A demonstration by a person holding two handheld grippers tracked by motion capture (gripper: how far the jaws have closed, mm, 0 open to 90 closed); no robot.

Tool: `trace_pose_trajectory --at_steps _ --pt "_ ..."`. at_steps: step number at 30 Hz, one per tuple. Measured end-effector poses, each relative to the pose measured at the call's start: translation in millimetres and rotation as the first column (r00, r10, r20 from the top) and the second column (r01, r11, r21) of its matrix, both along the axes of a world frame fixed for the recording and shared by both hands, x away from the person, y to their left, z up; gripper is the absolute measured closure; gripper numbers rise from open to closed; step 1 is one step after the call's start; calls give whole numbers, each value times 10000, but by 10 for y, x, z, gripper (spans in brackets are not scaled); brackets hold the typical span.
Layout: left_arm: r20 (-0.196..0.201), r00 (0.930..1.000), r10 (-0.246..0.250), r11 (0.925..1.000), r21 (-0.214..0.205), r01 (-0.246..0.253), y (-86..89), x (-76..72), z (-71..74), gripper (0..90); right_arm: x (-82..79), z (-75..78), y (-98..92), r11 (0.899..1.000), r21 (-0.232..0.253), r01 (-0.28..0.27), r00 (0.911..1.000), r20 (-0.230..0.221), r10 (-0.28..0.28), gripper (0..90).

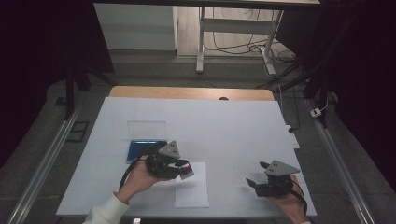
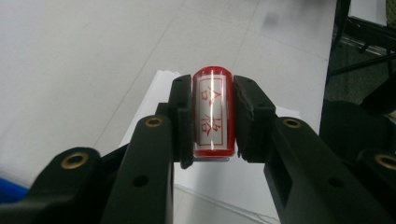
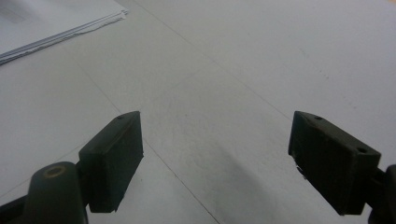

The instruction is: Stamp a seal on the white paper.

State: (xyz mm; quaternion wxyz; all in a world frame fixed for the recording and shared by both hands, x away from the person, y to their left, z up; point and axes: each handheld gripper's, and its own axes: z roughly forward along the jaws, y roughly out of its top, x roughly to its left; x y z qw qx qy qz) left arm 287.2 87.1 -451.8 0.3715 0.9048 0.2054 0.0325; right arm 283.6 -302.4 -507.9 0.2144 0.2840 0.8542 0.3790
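My left gripper (image 1: pixel 187 171) is shut on a red stamp (image 2: pixel 213 112) with a white face bearing red characters, held between the two black jaws. It hangs over the upper left corner of a small stack of white paper (image 1: pixel 192 186) lying near the table's front edge. In the high view the stamp (image 1: pixel 187 172) shows as a small red and white tip. My right gripper (image 1: pixel 258 176) rests low at the front right, open, its jaws wide apart with bare table surface between them. The paper stack's edge (image 3: pixel 56 28) shows at the upper left of the right gripper view.
A blue ink pad (image 1: pixel 144 148) with its clear lid (image 1: pixel 147 129) raised behind it sits left of centre, just beyond my left hand. The white table cover (image 1: pixel 233 126) ends at a wooden edge at the back. Metal rails run along both sides of the table.
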Motion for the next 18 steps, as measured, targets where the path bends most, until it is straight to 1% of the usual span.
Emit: trace_pose_trajectory --at_steps 10,13,15,18 --pt "-175 9994 -296 9988 373 303 -142 -2 -123 701 0 -3 1 10000 5 14 10000 -35 -14 173" --pt "-139 9995 -293 9976 616 301 -186 0 -155 701 0 -6 5 10000 -35 4 10000 -41 -4 173" --pt "-151 9994 -321 9971 688 330 -205 3 -174 701 -1 -5 6 9999 -101 32 10000 -29 -32 173" --pt "-132 9995 -278 9963 809 288 -222 11 -203 701 2 -9 4 10000 -41 14 10000 -56 -14 173"
